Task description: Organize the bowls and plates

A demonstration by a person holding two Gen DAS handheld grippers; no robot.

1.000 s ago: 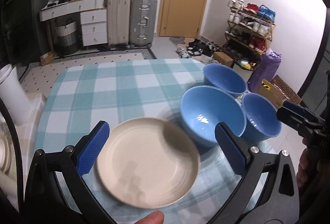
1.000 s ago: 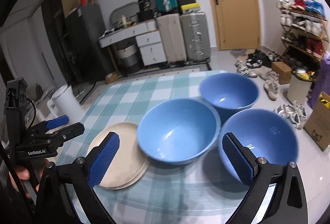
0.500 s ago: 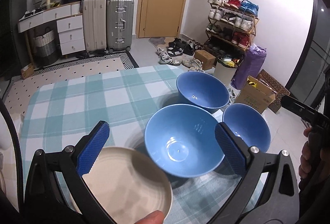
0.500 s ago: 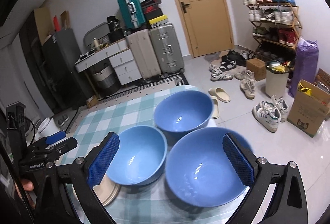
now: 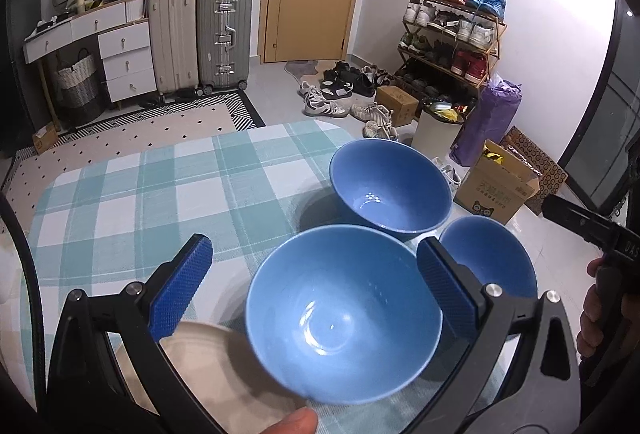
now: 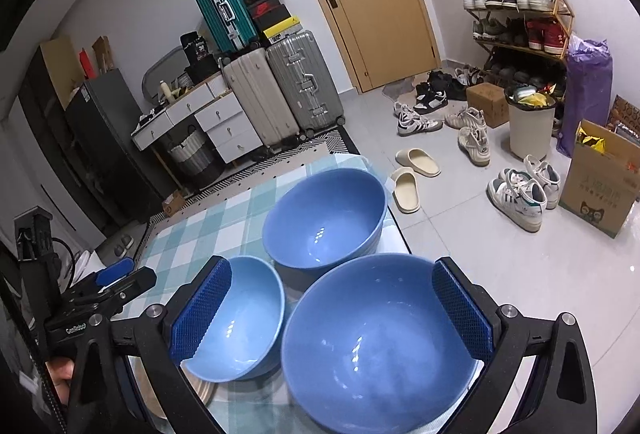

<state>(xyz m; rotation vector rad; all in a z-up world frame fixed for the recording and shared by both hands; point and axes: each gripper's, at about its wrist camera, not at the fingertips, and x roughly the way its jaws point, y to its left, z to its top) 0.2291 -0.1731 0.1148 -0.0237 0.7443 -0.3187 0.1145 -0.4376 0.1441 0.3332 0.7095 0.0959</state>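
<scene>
Both of my grippers are spread wide and hold nothing. Left gripper (image 5: 312, 286) hangs over the nearest blue bowl (image 5: 344, 314), which fills the lower middle of its view; the right gripper (image 6: 332, 310) frames the big bowl at the counter edge (image 6: 376, 346), low and centre in its own view. The third bowl (image 6: 324, 218) sits just behind these two, towards the far end of the checked counter (image 5: 160, 186). A cream plate (image 5: 224, 382) lies at the lower left of the left view, its rim tucked close under the nearest blue bowl; whether they touch I cannot tell.

My worry is the edge. The bowl under my right gripper sits right at the counter's rim, with bare floor tiles (image 6: 480, 254) to its right. If I close on its rim off-centre or nudge it outward, I judge it could slide or tip off. The three bowls also crowd each other, so a pad coming down between two rims may knock the neighbour. The walls look smooth and glossy, so a pinch on one wall could slip as I lift. With my two grippers so near, they may also clash.
</scene>
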